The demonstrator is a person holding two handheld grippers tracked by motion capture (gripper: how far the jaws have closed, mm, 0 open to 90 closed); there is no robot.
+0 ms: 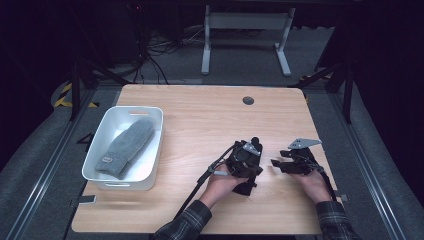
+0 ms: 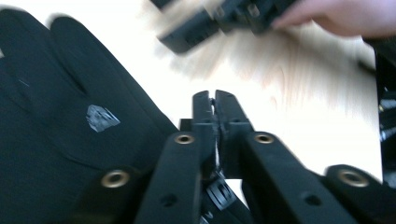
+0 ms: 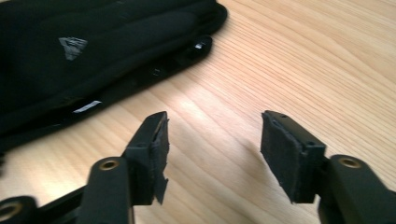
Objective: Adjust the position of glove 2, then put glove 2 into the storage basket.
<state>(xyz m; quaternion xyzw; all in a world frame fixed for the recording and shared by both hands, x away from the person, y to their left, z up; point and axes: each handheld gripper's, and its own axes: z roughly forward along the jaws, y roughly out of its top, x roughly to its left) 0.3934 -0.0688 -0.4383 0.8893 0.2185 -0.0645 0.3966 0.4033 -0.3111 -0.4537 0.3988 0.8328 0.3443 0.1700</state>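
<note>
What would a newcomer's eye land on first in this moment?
The white bin at the table's left, with a grey mitten lying in it. Next, a black glove near the front edge under the shut left gripper, with the right gripper open beside it over bare wood.

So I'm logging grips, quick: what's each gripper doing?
Left gripper: closed, fingers together, black glove beside it.
Right gripper: open, holding nothing.

Bare surface (image 1: 210,112) lies open across the middle and far side, from the bin (image 1: 150,172) at the left edge to the right edge. Near the front, a black glove (image 3: 70,56) lies just beside the left gripper (image 1: 255,145), with only a narrow gap of wood to the right gripper (image 1: 275,162)
</note>
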